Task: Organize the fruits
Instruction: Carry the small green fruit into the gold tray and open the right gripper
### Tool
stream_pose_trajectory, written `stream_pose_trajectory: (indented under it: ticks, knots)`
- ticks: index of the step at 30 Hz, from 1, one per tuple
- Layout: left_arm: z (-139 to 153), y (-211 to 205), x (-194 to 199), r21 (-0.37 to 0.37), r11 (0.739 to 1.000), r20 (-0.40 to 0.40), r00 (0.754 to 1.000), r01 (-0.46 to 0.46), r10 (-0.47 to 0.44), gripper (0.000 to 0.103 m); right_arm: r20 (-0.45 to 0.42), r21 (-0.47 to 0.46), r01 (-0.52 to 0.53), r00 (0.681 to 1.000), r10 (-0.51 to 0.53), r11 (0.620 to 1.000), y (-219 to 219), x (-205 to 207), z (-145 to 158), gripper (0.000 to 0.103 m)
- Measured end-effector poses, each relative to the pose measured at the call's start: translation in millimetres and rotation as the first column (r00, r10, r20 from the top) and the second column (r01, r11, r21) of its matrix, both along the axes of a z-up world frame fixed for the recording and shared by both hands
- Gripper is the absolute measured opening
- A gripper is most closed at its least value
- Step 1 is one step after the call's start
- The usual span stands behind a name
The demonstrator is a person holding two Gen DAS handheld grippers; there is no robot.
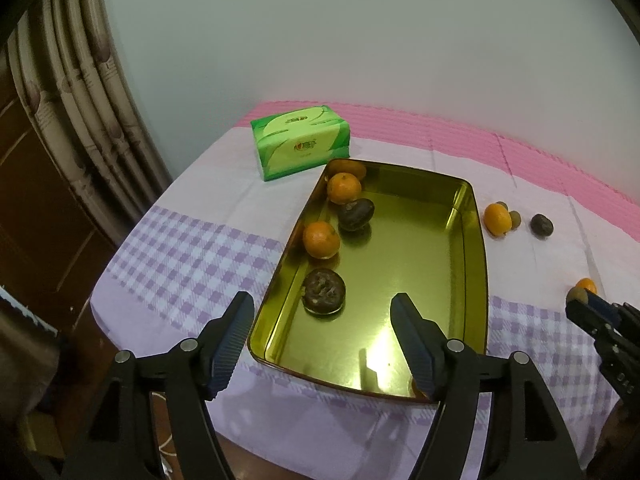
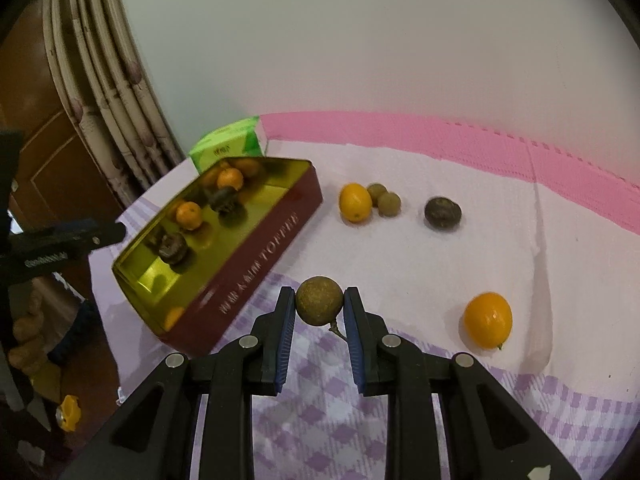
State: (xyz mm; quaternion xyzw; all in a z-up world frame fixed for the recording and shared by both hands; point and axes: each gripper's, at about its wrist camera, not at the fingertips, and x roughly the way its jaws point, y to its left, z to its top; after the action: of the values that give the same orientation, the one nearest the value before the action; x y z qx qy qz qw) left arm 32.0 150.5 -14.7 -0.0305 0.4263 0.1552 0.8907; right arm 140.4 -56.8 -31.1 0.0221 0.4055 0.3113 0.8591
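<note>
Right gripper (image 2: 320,304) clamps brown fruit (image 2: 319,300) beside tin (image 2: 256,256) edge

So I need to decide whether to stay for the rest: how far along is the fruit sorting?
Roughly halfway. Done: two oranges and two dark fruits sit in the tin. In hand: the right gripper is shut on a small brown fruit; the left gripper is open and empty above the tin. Left on the cloth: two oranges, two small brown fruits and one dark fruit.
</note>
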Motion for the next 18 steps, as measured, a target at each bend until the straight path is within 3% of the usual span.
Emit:
stream_pose_trajectory:
  ticks: [8,18]
  knots:
    - [-0.8,3.9,0.7,-0.009,1.000,-0.004,1.000,-0.015,0.015,0.072,0.028,0.030,-0.078,0.997,0.077,0.996,30.5,-2.7,24.3,0.023]
    - [-0.7,13.8,1.1,-0.022,0.999,-0.001,0.999,-0.034,0.034,0.075,0.014,0.035,-0.200,0.980,0.200,0.979,93.2,10.2,28.3,0.023]
